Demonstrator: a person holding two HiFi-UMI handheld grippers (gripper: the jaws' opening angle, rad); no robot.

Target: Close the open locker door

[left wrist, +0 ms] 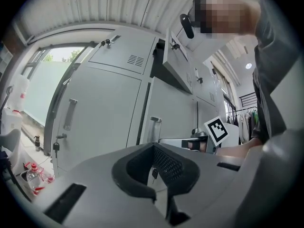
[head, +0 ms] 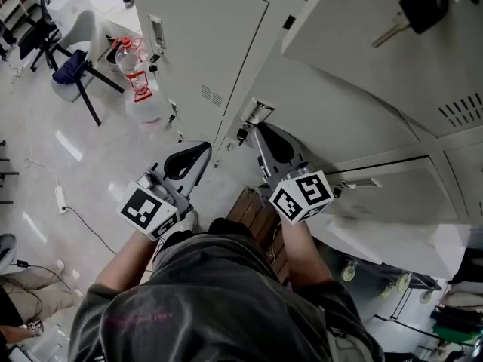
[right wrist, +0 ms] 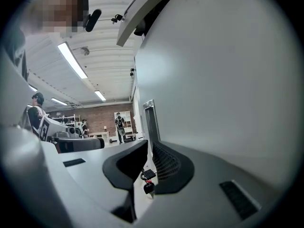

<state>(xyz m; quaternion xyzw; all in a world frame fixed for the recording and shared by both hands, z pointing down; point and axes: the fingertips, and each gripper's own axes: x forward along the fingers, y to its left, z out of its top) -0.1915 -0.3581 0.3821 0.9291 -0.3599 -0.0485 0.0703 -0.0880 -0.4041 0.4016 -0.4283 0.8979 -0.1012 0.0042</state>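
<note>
Far left: a chair (head: pixel 72 66) and a clear water jug (head: pixel 142 96) stand on the pale floor, near the lockers
Left gripper (head: pixel 202 151): held level, pointing at the closed lockers (head: pixel 204 36); its jaw tips are drawn together, leaving only the hollow between the dark pads, and nothing is clamped
Centre: a small key (head: pixel 241 135) hangs from the lock under the handle (head: pixel 259 113), between the two grippers
Right gripper (head: pixel 259 130): also level, with its tips together and nothing gripped; it lies just beside the handle, and I cannot tell whether it touches
Locker door (head: pixel 362 127): stands swung out from the row; its broad grey face fills the right of the right gripper view, and the room shows past its free edge
Far right: an upper panel (head: pixel 362 59) carries a black-headed key (head: pixel 413 13)
</note>
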